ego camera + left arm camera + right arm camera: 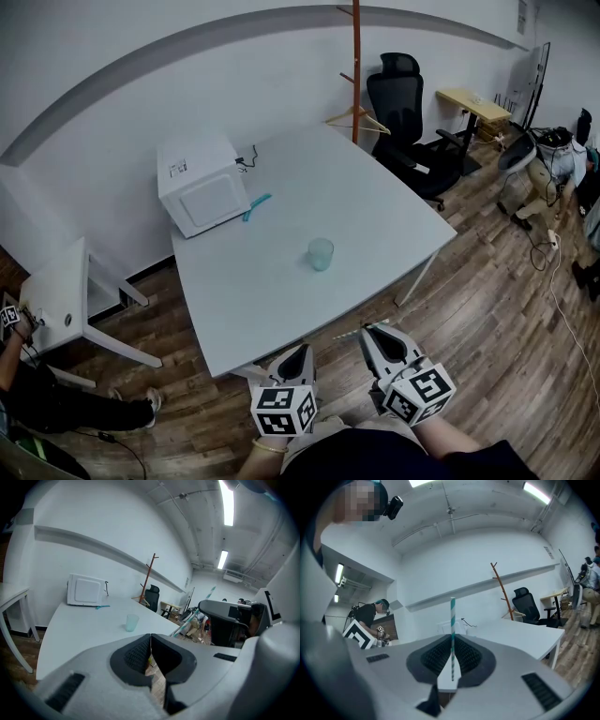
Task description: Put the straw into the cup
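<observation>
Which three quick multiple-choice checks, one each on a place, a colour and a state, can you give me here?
1. Where does the cup stand?
A. on the table
B. on the microwave
C. on the floor

2. Which colours are the straw stripes?
A. red and white
B. teal and white
C. plain black

3. What state is the right gripper in?
A. open, empty
B. shut on the straw
C. shut, empty

Answers: 1 A, it stands mid-table. 2 B, teal bands alternate with white. 3 B, the fingers pinch the straw upright.
</observation>
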